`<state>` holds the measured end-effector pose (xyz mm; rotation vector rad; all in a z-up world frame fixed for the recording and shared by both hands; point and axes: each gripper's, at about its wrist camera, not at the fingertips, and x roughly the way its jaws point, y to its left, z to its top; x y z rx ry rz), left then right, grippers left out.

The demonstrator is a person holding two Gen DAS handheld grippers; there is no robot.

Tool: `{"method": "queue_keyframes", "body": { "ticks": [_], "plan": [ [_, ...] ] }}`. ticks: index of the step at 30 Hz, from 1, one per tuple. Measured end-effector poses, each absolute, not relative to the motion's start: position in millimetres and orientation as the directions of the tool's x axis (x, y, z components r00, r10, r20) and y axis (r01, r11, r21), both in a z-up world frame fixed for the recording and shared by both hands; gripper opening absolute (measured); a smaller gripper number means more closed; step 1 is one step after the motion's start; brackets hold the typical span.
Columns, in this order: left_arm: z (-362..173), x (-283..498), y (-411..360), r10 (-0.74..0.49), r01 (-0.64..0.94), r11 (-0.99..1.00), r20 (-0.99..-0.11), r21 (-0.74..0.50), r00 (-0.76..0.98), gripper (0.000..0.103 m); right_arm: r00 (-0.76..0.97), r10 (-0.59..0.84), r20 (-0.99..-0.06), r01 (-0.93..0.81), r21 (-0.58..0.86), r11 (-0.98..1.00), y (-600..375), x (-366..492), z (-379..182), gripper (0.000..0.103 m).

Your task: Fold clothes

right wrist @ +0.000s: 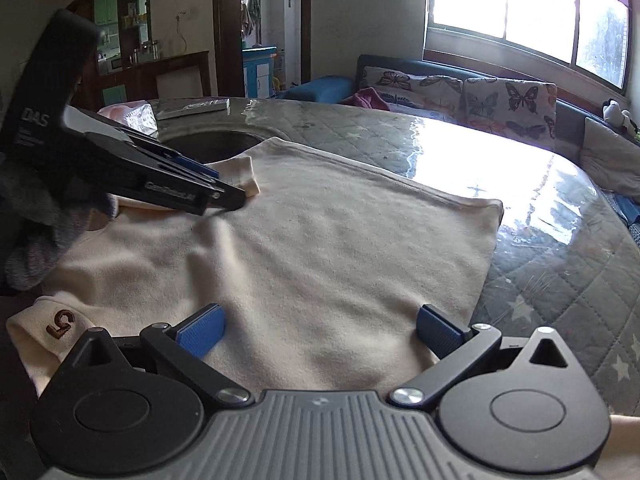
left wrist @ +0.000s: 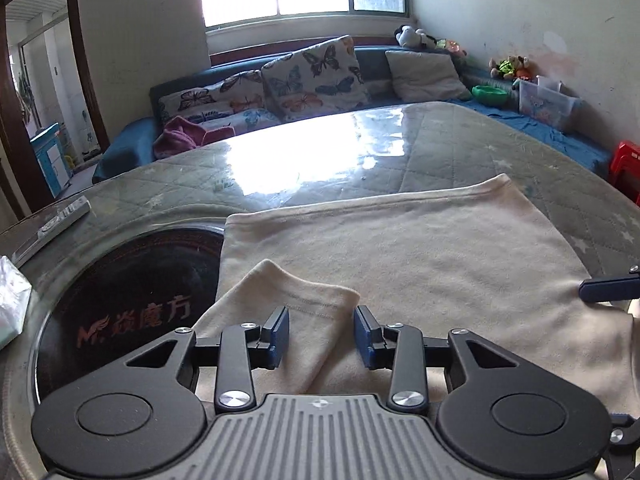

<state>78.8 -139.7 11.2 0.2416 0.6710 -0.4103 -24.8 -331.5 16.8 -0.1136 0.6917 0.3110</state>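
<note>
A cream garment [left wrist: 400,248] lies spread flat on the glass-topped table [left wrist: 320,152]. One sleeve [left wrist: 288,292] is folded in over the body. My left gripper [left wrist: 322,334] hovers over that sleeve with its blue pads apart, and neither pad presses on the cloth. The right wrist view shows the left gripper [right wrist: 228,196] from the side in a gloved hand [right wrist: 36,236], its tip by the sleeve's cuff [right wrist: 248,180]. My right gripper [right wrist: 320,334] stands wide open just above the garment [right wrist: 340,240], gripping nothing. A brown "5" [right wrist: 60,324] marks a cream fold at lower left.
A dark round disc with a logo [left wrist: 120,308] sits under the glass left of the garment. A remote control [left wrist: 64,220] and a tissue pack [left wrist: 12,300] lie at the table's left edge. Beyond are a sofa with butterfly cushions [left wrist: 312,76] and a red stool [left wrist: 626,164].
</note>
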Motion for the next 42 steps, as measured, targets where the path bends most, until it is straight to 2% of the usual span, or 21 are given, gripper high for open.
{"method": "queue_keyframes", "body": {
  "ticks": [2, 4, 10, 18, 22, 28, 31, 34, 42],
  "plan": [
    [11.8, 79.0, -136.0, -0.311, 0.447, 0.892, -0.639, 0.059, 0.704, 0.013, 0.728, 0.243, -0.641, -0.319, -0.002, 0.948, -331.8, -25.8, 16.4, 0.103],
    [13.2, 78.7, -130.6, -0.327, 0.443, 0.896, -0.629, 0.031, 0.706, 0.007, 0.729, 0.243, -0.641, -0.318, -0.003, 0.948, -331.6, -25.7, 16.0, 0.103],
    [48.0, 65.7, -75.4, -0.334, 0.33, 0.938, -0.526, -0.107, 0.782, 0.005, 0.728, 0.245, -0.64, -0.318, 0.001, 0.948, -331.7, -24.1, 15.5, 0.103],
    [89.2, 31.1, 22.5, -0.223, 0.146, 0.967, -0.412, -0.21, 0.883, 0.005, 0.728, 0.246, -0.64, -0.318, 0.002, 0.948, -331.4, -24.2, 14.6, 0.103],
    [85.8, 18.3, 66.2, -0.131, 0.045, 0.977, -0.419, -0.209, 0.898, 0.005, 0.729, 0.245, -0.639, -0.318, 0.002, 0.948, -330.2, -25.2, 14.7, 0.103],
    [51.0, 14.3, 109.7, -0.053, -0.061, 0.978, -0.514, -0.202, 0.856, 0.005, 0.727, 0.247, -0.641, -0.318, 0.004, 0.948, -330.8, -23.8, 15.6, 0.103],
    [37.4, 10.1, 122.1, -0.037, -0.087, 0.975, -0.537, -0.204, 0.843, 0.005, 0.725, 0.246, -0.643, -0.322, 0.0, 0.947, -330.1, -24.7, 16.0, 0.103],
    [37.7, -1.2, 131.5, -0.025, -0.092, 0.976, -0.524, -0.196, 0.851, 0.005, 0.712, 0.266, -0.65, -0.36, -0.013, 0.933, -331.2, -26.0, 16.5, 0.103],
    [27.4, -11.2, 149.4, 0.043, -0.13, 0.985, -0.566, -0.115, 0.823, 0.005, 0.68, 0.324, -0.658, -0.441, -0.013, 0.898, -338.1, -30.9, 17.6, 0.103]
  ]
}}
